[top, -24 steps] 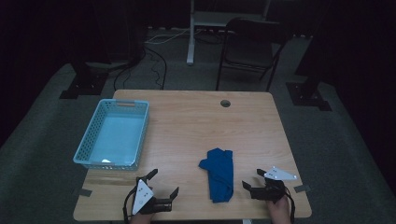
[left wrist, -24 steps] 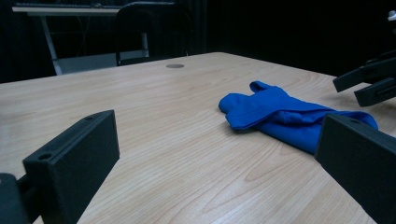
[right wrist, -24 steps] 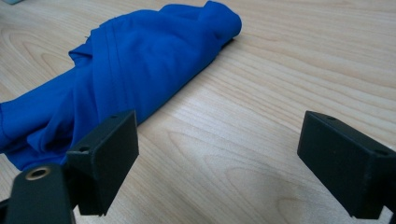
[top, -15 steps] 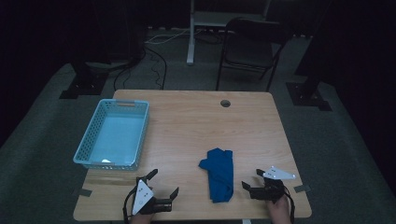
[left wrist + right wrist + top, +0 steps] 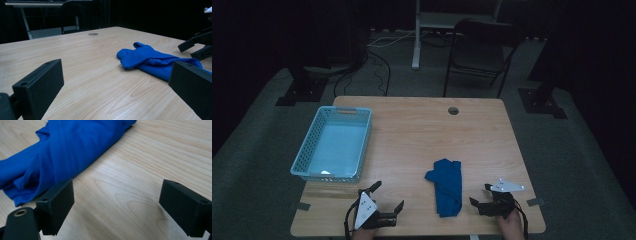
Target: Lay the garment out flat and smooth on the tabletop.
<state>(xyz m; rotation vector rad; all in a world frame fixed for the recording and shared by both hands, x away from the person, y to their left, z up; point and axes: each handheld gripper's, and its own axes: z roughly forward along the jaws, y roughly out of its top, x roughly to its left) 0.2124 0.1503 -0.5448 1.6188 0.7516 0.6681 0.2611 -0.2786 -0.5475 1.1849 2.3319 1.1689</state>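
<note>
I hold both grippers low at the table's (image 5: 412,120) near edge, jaws spread and empty, flanking the cloth (image 5: 447,186): left gripper (image 5: 388,205) well apart from it, right gripper (image 5: 481,201) just beside its near end (handier for a pinch). The basket (image 5: 304,161) waits at the left edge.

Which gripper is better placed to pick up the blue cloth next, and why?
Probably the right gripper: it sits open right beside the blue cloth, jaws facing it. The left gripper is open too, but farther away.

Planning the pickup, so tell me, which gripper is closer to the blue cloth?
The right gripper: the cloth lies just beside its open jaws; the left gripper sits farther off.
</note>
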